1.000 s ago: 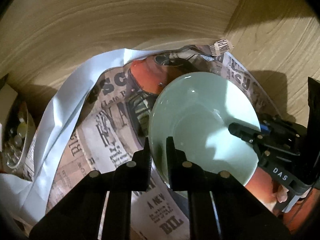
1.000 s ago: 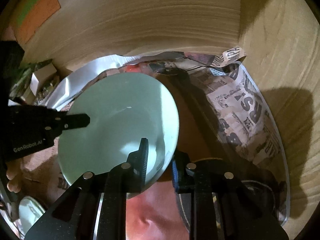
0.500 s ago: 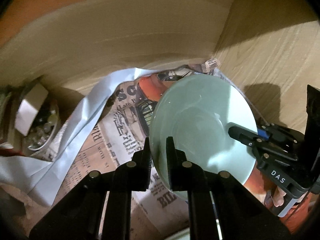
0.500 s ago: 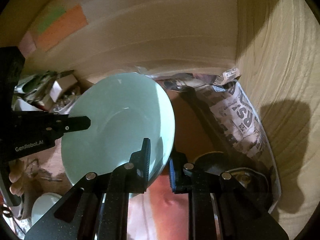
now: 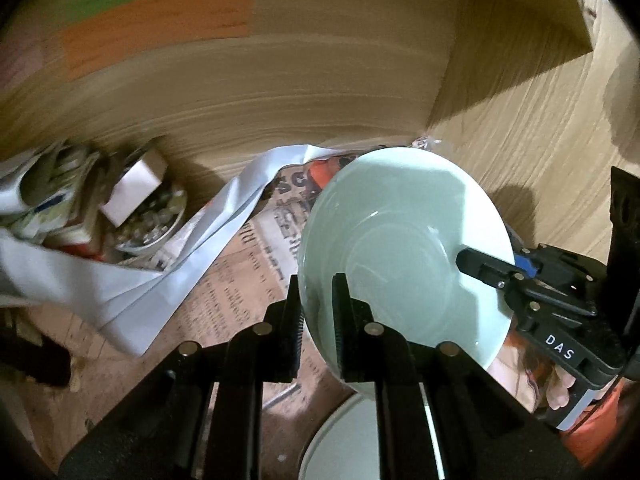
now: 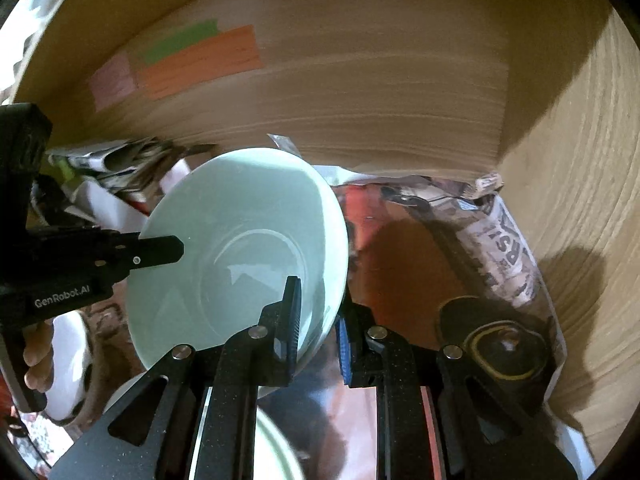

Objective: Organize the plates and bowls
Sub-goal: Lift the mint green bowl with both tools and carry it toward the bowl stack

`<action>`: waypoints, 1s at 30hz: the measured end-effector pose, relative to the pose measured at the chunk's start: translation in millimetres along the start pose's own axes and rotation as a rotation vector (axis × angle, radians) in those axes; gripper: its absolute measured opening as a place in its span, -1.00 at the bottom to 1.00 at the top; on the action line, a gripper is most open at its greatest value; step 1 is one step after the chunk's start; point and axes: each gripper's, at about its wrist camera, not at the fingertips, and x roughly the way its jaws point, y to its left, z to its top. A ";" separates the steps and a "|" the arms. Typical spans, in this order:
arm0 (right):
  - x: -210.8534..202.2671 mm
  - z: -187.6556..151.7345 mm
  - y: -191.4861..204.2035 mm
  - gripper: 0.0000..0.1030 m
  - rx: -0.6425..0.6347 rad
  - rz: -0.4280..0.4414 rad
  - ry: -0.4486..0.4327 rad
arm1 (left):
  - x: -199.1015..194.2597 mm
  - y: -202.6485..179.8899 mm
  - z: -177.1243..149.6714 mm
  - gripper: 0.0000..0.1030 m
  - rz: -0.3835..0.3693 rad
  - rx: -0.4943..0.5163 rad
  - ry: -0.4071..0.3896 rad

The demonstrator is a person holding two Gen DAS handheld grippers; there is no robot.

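left tool (image 5: 316, 308): you have it clamped on the near-left rim of the pale green bowl (image 5: 404, 248), one finger inside the wall, one outside.
right tool (image 6: 318, 320): it pinches the opposite rim the same way, so the bowl hangs between your two tools, tipped on edge, above the newspaper lining (image 5: 240, 280).
handling: judge it as glazed ceramic: stiff, fairly heavy for a rim pinch, slick under the pads, and likely to chip or break if it slips.
where to hold: the rim is the only thin edge to take; keep both pinches deep over the lip and opposite each other.
bowl look: round, glossy, mint-green, plain inside, with a clear ring where the wall meets the flat base.
just below: a second pale dish (image 5: 360, 440) lies under the bowl, near you.
far left: a cluttered dish of small bits (image 5: 152, 216) and a white sheet (image 5: 168, 280).
far: wooden walls with coloured paper notes (image 6: 200, 64).
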 end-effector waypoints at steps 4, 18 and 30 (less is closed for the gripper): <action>-4.6 -7.0 18.7 -0.72 -0.021 0.015 -0.007 | -17.1 13.5 -13.9 -0.76 0.003 -0.021 -0.017; -5.9 -25.7 80.9 -0.72 -0.065 0.081 -0.021 | -69.5 56.3 -59.6 -0.76 0.020 -0.113 -0.067; -1.2 -32.5 133.3 -0.71 -0.099 0.164 -0.025 | -117.3 79.1 -91.6 -0.76 0.147 -0.105 -0.155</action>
